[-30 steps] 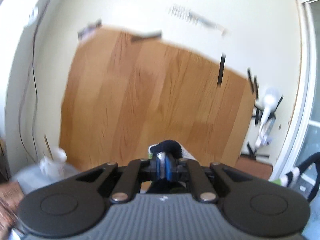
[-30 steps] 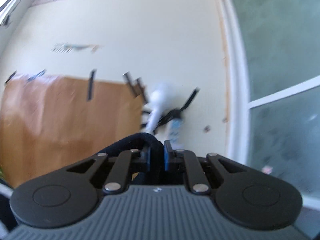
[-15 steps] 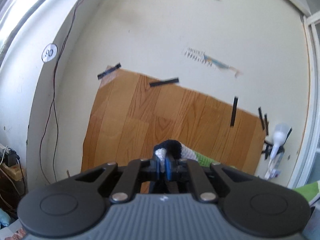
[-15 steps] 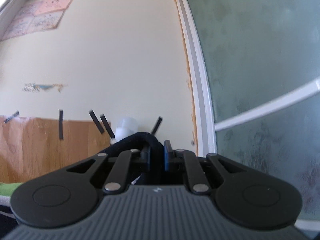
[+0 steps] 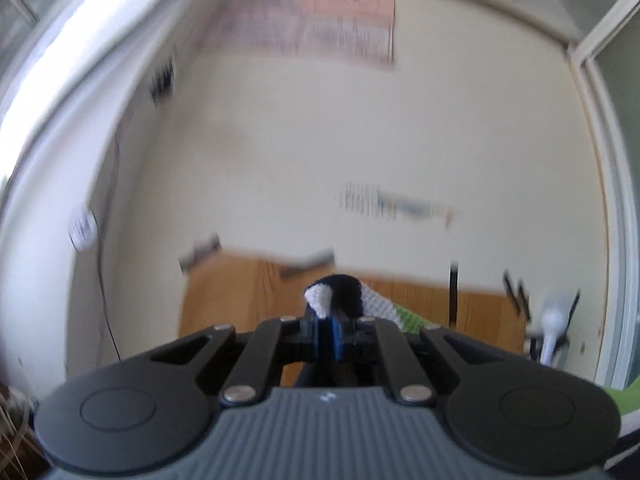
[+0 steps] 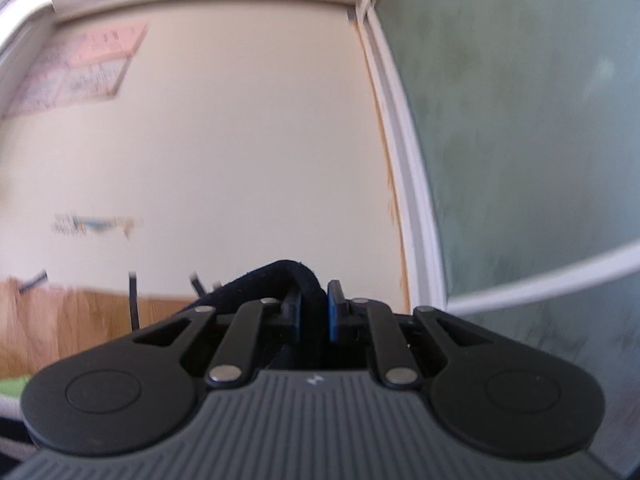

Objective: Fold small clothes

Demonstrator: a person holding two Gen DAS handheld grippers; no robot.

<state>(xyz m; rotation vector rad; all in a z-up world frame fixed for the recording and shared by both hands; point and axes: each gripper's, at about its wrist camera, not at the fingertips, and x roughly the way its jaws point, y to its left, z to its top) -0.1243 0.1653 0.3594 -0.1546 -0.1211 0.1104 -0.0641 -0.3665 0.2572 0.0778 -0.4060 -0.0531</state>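
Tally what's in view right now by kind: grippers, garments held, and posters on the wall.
Grippers: 2, left gripper and right gripper, both clamped on fabric.
Garments: 1, the knit garment, apparently shared.
Posters: 1, the pink poster.
Total: 4

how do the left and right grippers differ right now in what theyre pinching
The left gripper pinches knit fabric showing white, dark and green; the right gripper pinches a plain dark fabric edge. The left jaws stand nearly together, the right ones slightly wider. Both are shut on cloth and face the cream wall.
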